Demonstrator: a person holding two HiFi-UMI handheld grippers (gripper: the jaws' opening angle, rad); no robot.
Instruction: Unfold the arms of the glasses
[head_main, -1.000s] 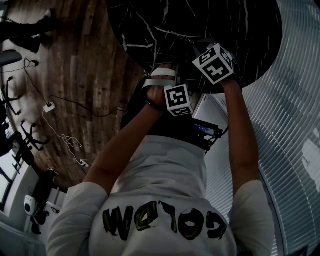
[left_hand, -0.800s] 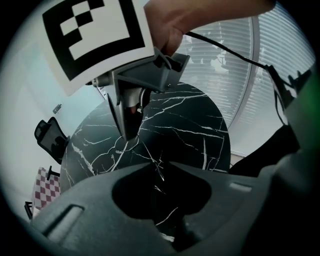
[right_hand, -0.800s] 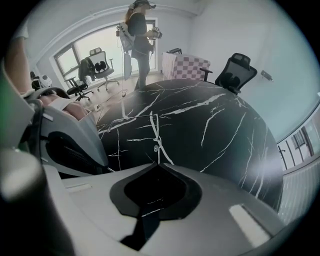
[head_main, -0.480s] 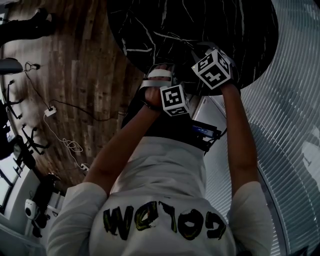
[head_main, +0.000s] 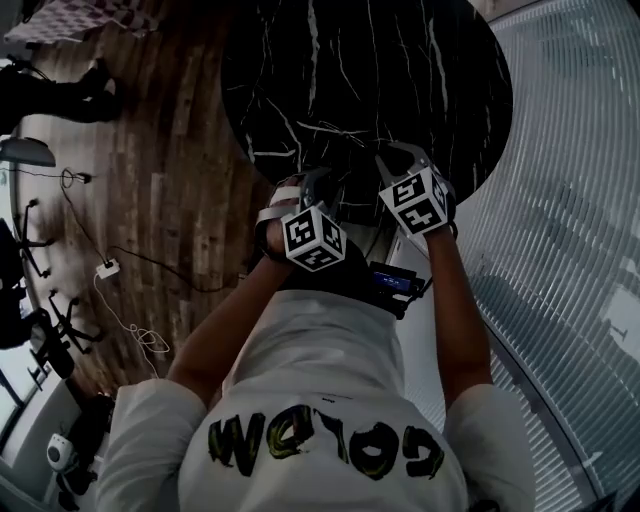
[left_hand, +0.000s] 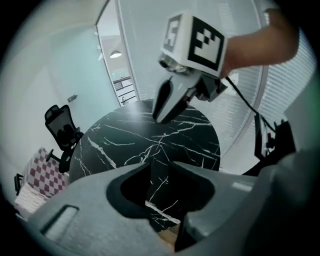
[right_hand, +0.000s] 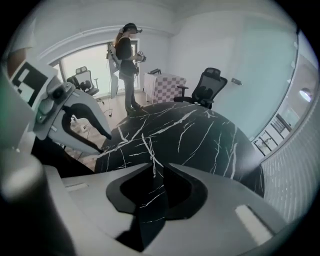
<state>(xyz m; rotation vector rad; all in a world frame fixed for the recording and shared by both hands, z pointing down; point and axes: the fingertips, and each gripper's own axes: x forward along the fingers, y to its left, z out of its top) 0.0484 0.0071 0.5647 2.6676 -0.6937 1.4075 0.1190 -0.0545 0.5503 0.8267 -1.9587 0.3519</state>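
I cannot make out the glasses in any view; only white veins show on the round black marble table (head_main: 400, 60). My left gripper (left_hand: 160, 165) hangs over the table's near edge. Its jaws have just been opening and stand apart, with only the tabletop (left_hand: 125, 145) showing between them. My right gripper (right_hand: 159, 166) hovers beside it, jaws a little apart and holding nothing. From each gripper view the other gripper shows lifted off the table: the right gripper (left_hand: 161, 116) from the left, the left gripper (right_hand: 102, 137) from the right. Their marker cubes show in the head view.
Black office chairs (right_hand: 207, 87) stand past the table's far side, by a checkered cloth (right_hand: 167, 82). A person (right_hand: 127, 55) stands near the window. Cables (head_main: 110, 270) lie on the wooden floor (head_main: 150, 200) at the left. A slatted glass wall (head_main: 560, 250) curves along the right.
Both grippers have lifted and drawn back from the table toward my body. The head view has shifted, so more of the round tabletop shows.
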